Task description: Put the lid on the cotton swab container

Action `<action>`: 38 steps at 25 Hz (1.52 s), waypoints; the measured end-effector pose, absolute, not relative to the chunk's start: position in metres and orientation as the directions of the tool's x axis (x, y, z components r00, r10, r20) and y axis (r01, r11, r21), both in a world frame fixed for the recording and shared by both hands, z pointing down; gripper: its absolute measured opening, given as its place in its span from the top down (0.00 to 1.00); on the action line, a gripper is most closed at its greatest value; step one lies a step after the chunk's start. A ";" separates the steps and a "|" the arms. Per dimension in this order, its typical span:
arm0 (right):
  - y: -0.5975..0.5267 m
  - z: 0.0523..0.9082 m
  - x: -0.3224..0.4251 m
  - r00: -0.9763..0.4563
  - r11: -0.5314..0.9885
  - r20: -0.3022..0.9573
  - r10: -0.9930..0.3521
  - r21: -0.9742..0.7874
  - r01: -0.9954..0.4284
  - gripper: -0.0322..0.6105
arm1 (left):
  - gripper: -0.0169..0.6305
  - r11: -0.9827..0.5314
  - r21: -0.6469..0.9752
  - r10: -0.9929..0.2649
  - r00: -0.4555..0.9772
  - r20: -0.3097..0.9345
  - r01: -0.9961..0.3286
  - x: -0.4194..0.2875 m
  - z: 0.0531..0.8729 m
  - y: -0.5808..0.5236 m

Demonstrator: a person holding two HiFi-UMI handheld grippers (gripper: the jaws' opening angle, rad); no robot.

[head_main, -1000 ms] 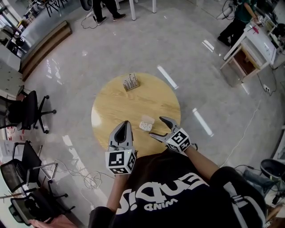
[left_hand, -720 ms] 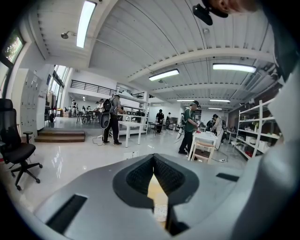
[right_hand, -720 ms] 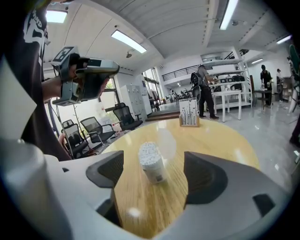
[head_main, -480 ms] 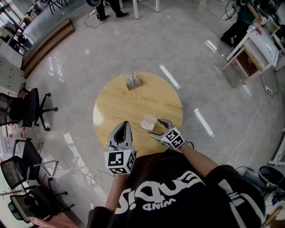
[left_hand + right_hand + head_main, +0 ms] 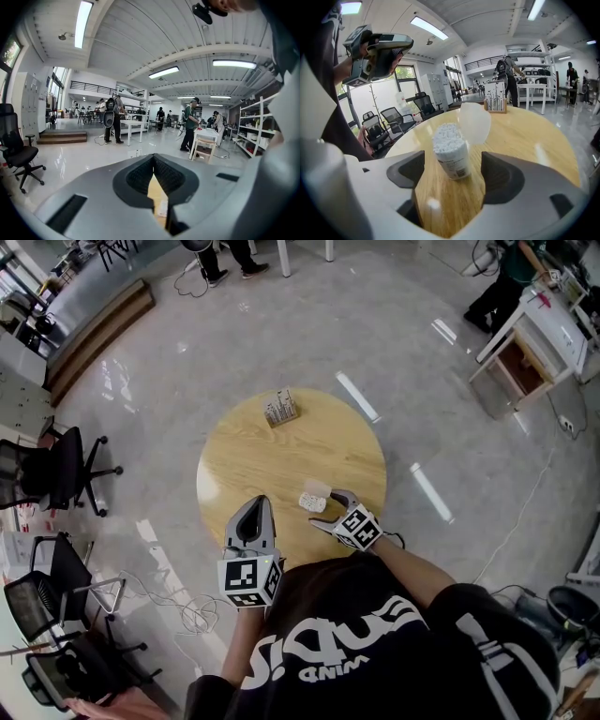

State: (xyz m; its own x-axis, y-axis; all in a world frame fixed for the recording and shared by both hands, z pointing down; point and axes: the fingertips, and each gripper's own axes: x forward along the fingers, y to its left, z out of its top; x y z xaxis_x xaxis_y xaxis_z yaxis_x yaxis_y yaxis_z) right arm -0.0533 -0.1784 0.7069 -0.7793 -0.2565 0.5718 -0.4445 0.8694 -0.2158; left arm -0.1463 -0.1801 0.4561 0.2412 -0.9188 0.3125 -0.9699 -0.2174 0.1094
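Observation:
The cotton swab container (image 5: 310,502) stands uncovered on the round wooden table (image 5: 253,460), packed with white swabs. In the right gripper view the container (image 5: 451,151) is upright, and its translucent lid (image 5: 474,123) leans just behind it; the same lid (image 5: 320,488) also appears from the head camera. My right gripper (image 5: 331,510) is open and its jaws reach to either side of the container's near side without touching it. My left gripper (image 5: 255,510) is shut and empty, held over the table's near left edge.
A wooden holder with upright sticks (image 5: 279,409) stands at the table's far edge. Office chairs (image 5: 56,470) stand on the floor at the left. A white bench (image 5: 530,338) and people are at the far right.
My right gripper has moved left and forward, closing in on the container with its jaws still open. The left gripper has stayed put.

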 end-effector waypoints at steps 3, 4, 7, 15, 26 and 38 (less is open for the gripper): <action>-0.177 0.709 -0.055 -0.780 0.867 0.574 -0.251 -0.226 -0.445 0.36 | 0.95 -0.213 0.110 -0.917 0.238 0.320 -0.971 -0.148 0.458 -0.178; -0.177 0.710 -0.055 -0.780 0.867 0.575 -0.249 -0.226 -0.443 0.36 | 0.95 -0.212 0.110 -0.917 0.237 0.322 -0.971 -0.149 0.458 -0.177; -0.179 0.714 -0.056 -0.769 0.868 0.586 -0.256 -0.212 -0.450 0.40 | 0.95 -0.209 0.112 -0.916 0.235 0.326 -0.972 -0.151 0.460 -0.177; -0.179 0.721 -0.055 -0.748 0.873 0.609 -0.264 -0.179 -0.454 0.61 | 0.95 -0.205 0.114 -0.914 0.232 0.334 -0.972 -0.153 0.463 -0.178; -0.179 0.723 -0.053 -0.747 0.872 0.614 -0.256 -0.186 -0.452 0.63 | 0.95 -0.217 0.090 -0.916 0.234 0.326 -0.972 -0.150 0.464 -0.181; -0.181 0.722 -0.051 -0.741 0.873 0.621 -0.255 -0.183 -0.453 0.63 | 0.65 -0.302 0.146 -0.907 0.331 0.261 -0.942 -0.139 0.464 -0.189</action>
State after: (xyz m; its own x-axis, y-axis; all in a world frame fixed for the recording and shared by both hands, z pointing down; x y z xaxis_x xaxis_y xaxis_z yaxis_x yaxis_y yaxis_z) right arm -0.0513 -0.1806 0.7221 -0.7410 -0.2547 0.6213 -0.4529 0.8727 -0.1825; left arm -0.1394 -0.1889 0.4645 0.3306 -0.9071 0.2606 -0.9422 -0.3016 0.1458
